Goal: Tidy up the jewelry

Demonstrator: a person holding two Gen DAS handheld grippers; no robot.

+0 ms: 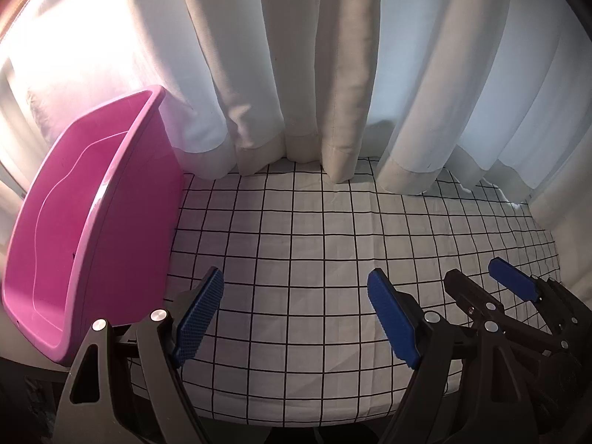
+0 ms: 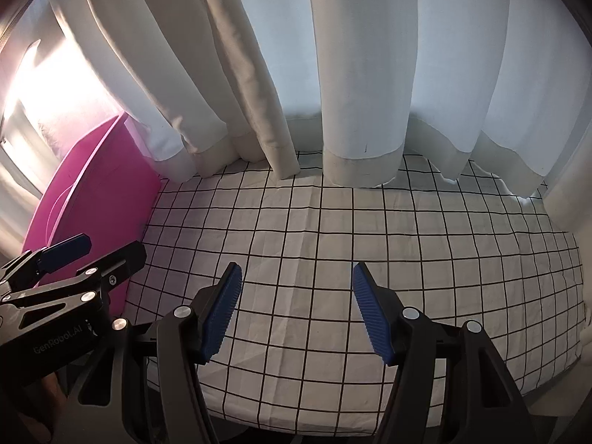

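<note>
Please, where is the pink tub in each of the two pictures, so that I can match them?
Left wrist view: the pink tub fills the left side, its open inside showing, left of the left gripper.
Right wrist view: the tub is at the left edge, partly hidden behind the left gripper.
Shared landmark: the checked cloth under the white curtains.

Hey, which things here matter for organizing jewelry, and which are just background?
For the job:
pink bin, appears empty
left gripper, open
right gripper, open
No jewelry is visible.

Just there:
checked cloth
white curtains
</note>
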